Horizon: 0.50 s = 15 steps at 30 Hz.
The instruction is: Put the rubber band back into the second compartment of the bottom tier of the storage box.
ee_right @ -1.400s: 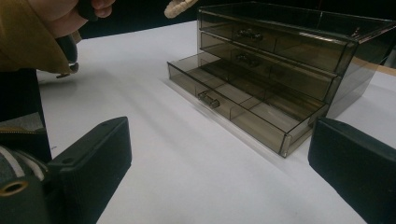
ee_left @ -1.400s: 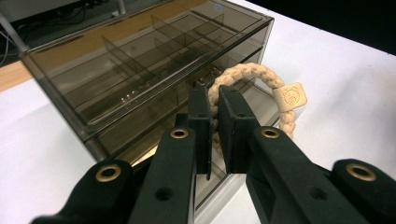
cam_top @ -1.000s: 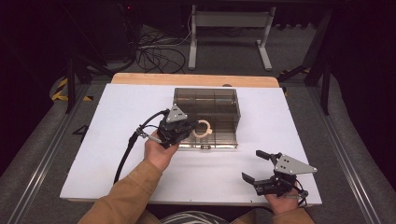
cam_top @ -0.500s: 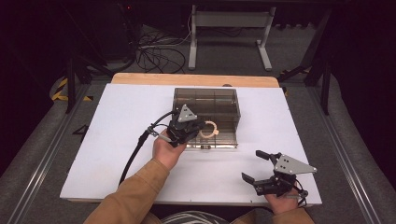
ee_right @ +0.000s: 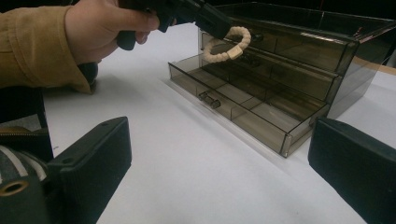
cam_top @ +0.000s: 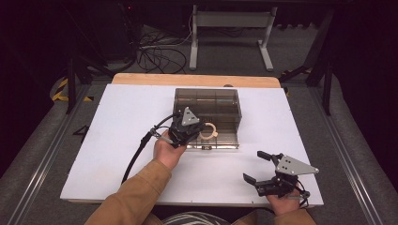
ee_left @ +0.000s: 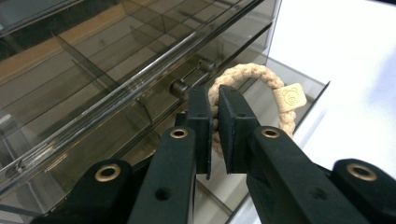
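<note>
The left gripper (cam_top: 196, 131) clamps a braided bracelet (ee_left: 243, 81) above the organizer's open drawer (ee_right: 243, 109); the right gripper (cam_top: 263, 166), at five o'clock on the bench (cam_top: 117, 126), gapes empty.

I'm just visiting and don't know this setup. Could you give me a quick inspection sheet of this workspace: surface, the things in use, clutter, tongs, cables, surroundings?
Surface: white table top, wooden strip along its far edge.
Job's things: braided rope bracelet with a small bear tag; smoky clear drawer box, bottom drawer pulled open.
Clutter: nothing seen.
Tongs: left tongs shut on the bracelet, held above the open drawer; right tongs open, apart from the box, near the table's front edge.
Cables: black cable trails from the left tongs; loose cables on the floor behind.
Surroundings: dark room, grey metal stand legs beyond the table.
</note>
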Each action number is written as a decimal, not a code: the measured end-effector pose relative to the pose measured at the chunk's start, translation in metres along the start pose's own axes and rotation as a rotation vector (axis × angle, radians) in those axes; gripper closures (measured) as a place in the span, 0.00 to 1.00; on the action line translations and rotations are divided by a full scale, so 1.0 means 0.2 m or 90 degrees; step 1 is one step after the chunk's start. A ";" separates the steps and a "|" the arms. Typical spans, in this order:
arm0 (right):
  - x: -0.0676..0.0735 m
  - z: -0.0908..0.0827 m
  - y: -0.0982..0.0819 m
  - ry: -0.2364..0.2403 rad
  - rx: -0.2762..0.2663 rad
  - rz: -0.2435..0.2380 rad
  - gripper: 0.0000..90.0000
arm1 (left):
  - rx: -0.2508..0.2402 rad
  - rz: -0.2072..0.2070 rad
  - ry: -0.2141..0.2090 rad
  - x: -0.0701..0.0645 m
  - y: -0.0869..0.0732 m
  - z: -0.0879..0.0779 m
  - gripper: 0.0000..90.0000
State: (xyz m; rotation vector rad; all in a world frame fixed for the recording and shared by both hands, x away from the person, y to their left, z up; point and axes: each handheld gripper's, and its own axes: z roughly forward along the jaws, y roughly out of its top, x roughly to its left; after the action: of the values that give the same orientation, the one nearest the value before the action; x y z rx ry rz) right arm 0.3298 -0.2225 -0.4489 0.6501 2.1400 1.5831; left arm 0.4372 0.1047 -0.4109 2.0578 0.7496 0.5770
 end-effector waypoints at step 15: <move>0.00 0.00 0.00 0.000 0.000 0.000 0.07 | 0.027 0.005 0.004 -0.01 -0.05 0.07 0.93</move>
State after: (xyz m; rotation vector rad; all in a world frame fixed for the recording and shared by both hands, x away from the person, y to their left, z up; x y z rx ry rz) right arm 0.3295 -0.2228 -0.4488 0.6501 2.1406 1.5837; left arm 0.4418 0.0998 -0.4265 2.0997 0.7644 0.5774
